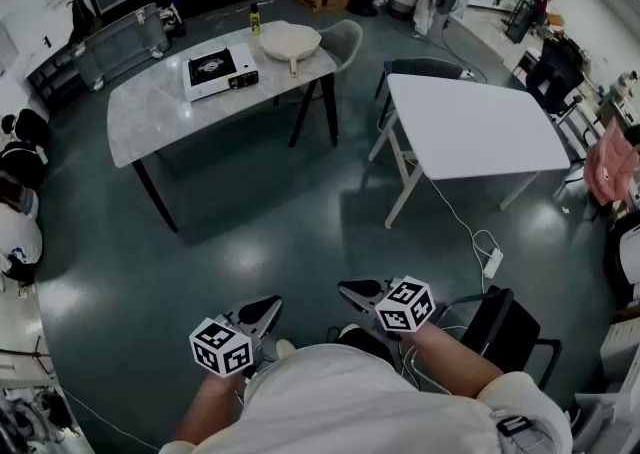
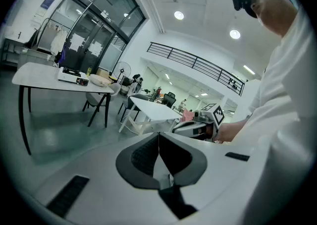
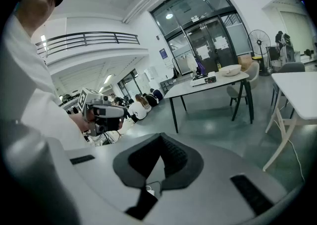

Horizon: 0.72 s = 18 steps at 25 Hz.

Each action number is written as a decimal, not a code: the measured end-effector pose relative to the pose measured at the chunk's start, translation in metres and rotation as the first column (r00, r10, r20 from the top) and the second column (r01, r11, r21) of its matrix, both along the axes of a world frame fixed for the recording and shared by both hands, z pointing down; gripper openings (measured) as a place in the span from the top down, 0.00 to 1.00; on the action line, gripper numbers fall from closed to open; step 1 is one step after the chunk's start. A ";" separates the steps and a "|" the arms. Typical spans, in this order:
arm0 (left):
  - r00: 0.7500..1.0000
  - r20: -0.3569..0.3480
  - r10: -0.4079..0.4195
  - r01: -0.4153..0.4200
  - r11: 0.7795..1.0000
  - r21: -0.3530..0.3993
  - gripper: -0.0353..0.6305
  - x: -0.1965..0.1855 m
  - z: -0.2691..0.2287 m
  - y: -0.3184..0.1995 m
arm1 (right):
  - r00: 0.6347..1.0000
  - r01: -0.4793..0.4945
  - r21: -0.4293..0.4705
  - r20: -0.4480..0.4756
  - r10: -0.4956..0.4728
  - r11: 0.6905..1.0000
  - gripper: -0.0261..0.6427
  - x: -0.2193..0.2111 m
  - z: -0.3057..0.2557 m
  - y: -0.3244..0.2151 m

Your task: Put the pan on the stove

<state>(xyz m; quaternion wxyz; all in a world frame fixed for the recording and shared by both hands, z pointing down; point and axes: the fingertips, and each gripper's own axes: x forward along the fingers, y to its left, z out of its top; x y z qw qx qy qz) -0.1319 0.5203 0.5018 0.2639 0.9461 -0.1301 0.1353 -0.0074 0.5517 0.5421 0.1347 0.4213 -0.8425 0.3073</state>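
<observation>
Far across the floor: grey table (image 1: 150,117) carrying stove (image 1: 221,72). Just right of stove, on same tabletop: pan (image 1: 290,40), upright, long axis running far-to-near, handle pointing toward wearer. Held low before the body, side by side, tilted slightly downward: left gripper (image 1: 262,310) and right gripper (image 1: 352,291), both closed tight, gripping nothing.

Light: came bright from ceiling lamps (image 2: 179,15)
Glare: lay on the floor (image 1: 75,297)
Edges: bent, fisheye; corners were black
</observation>
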 end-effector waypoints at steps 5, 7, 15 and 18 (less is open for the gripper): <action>1.000 -0.014 -0.003 0.002 1.000 -0.019 0.92 -0.050 0.004 -0.024 | 1.000 -0.022 -0.001 0.012 0.022 1.000 0.96 -0.043 0.001 -0.022; 1.000 -0.009 0.002 -0.002 1.000 -0.006 0.92 -0.056 0.004 -0.034 | 1.000 -0.010 -0.012 0.005 0.010 1.000 0.96 -0.049 0.000 -0.027; 1.000 0.014 -0.011 0.011 1.000 0.012 0.92 -0.012 0.012 -0.098 | 1.000 0.010 -0.013 0.024 -0.009 1.000 0.96 -0.013 0.010 -0.099; 0.998 0.058 -0.015 0.012 0.999 0.051 0.92 0.024 0.010 -0.130 | 0.999 0.025 -0.008 0.048 -0.025 1.000 0.95 0.018 0.012 -0.142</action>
